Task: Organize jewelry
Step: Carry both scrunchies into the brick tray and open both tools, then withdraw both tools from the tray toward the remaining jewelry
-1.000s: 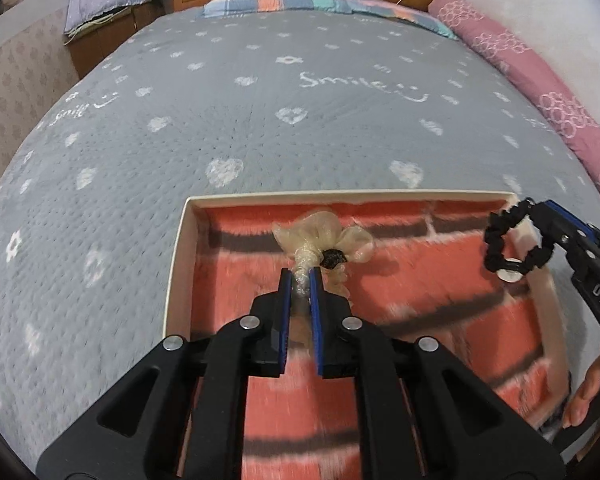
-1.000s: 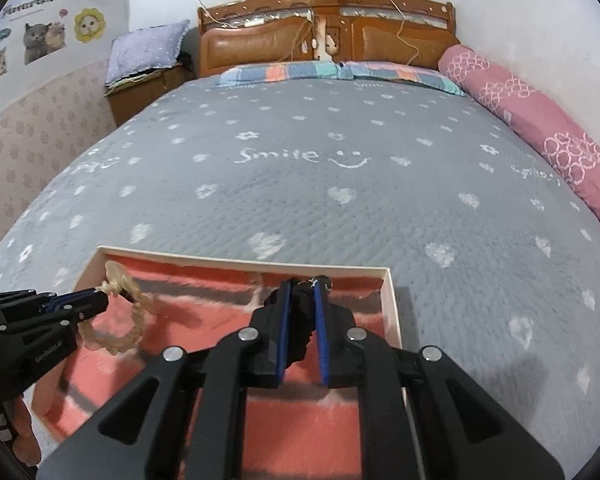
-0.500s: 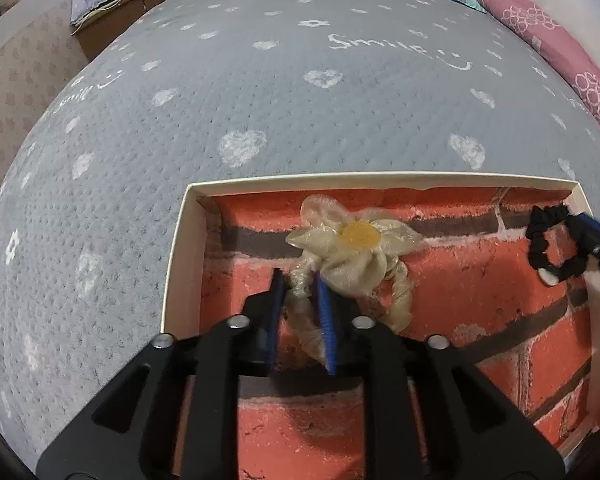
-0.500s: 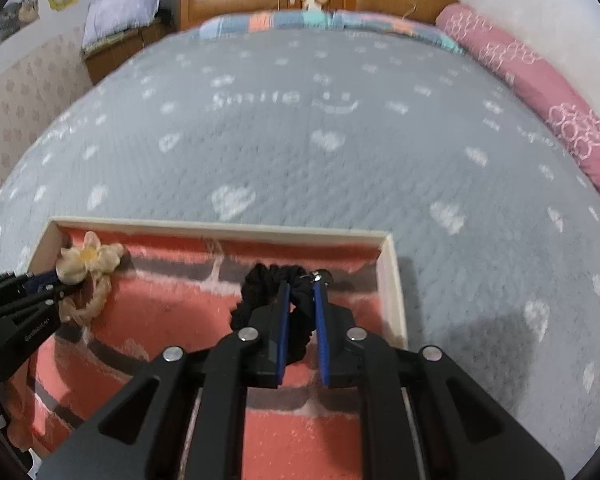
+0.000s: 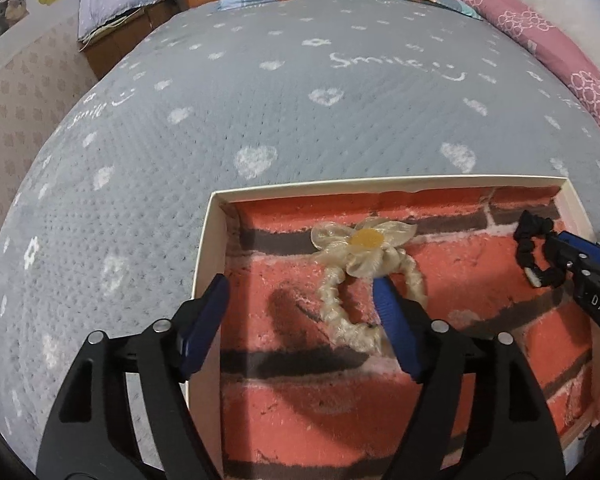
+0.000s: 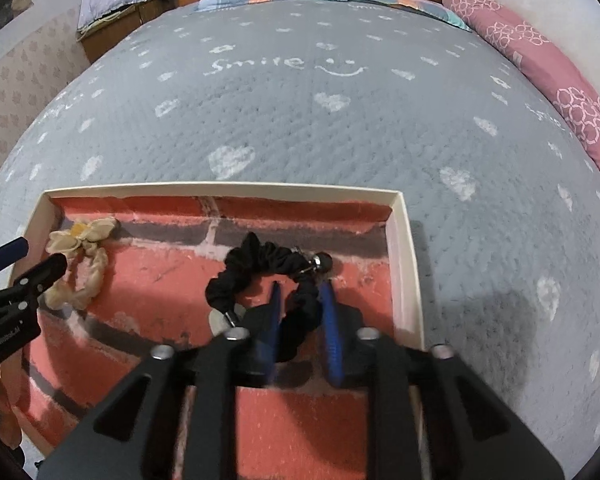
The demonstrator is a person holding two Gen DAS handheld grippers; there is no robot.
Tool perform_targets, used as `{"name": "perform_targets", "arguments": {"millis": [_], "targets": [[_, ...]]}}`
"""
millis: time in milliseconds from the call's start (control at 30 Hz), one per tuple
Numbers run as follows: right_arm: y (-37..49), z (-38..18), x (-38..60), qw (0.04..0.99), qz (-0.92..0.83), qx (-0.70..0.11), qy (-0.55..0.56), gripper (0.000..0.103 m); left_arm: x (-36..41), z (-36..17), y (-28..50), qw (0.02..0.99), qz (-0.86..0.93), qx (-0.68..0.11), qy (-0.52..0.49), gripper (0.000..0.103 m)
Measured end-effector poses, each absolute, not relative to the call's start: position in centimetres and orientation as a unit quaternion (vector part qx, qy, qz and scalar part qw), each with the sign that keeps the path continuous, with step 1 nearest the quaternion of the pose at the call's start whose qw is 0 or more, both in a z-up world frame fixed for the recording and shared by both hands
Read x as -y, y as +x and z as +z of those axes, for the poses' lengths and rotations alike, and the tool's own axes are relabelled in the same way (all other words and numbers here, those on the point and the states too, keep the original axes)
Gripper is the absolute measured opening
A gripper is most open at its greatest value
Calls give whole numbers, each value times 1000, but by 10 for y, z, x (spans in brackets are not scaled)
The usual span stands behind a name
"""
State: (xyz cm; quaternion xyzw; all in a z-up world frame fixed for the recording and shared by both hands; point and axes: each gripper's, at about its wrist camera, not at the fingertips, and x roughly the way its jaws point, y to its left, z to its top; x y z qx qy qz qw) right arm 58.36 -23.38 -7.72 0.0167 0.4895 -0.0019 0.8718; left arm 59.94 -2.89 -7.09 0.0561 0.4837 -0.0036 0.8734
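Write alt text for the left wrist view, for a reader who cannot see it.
The left gripper, jaws just opened wide, hovers over a cream flower scrunchie lying free in a shallow box lined with red brick print. At the right edge, the right gripper has a black scrunchie between its jaws. The box sits on a grey heart-patterned bedspread.
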Motion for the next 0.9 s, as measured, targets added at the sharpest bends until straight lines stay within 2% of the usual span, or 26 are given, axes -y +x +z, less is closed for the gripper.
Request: {"name": "perform_targets", "arguments": {"millis": [67,100,133,200,300,433,567,900], "targets": [[574,-63,233,882,1,-471,14,44,28,-61,591,878,-6,-476,52,77],[570,-58,232,885,3,-466,13,51,26,-54,585,882,-9,-469,47,83],[564,-50,231,890,5,-457,10,52,25,-49,581,885,-9,-464,44,88],[552,-36,230,896,5,-443,4,55,22,-36,569,890,-10,-455,40,89],[529,-14,231,907,3,-421,0,70,16,-18,549,897,-12,-441,37,90],[487,13,236,921,8,-390,1,77,7,11,507,914,-14,-404,41,98],[437,31,243,933,14,-360,-3,86,-2,32,464,926,-20,-376,39,98],[325,37,263,944,6,-329,-23,90,-24,44,359,939,-28,-342,19,98]]}}
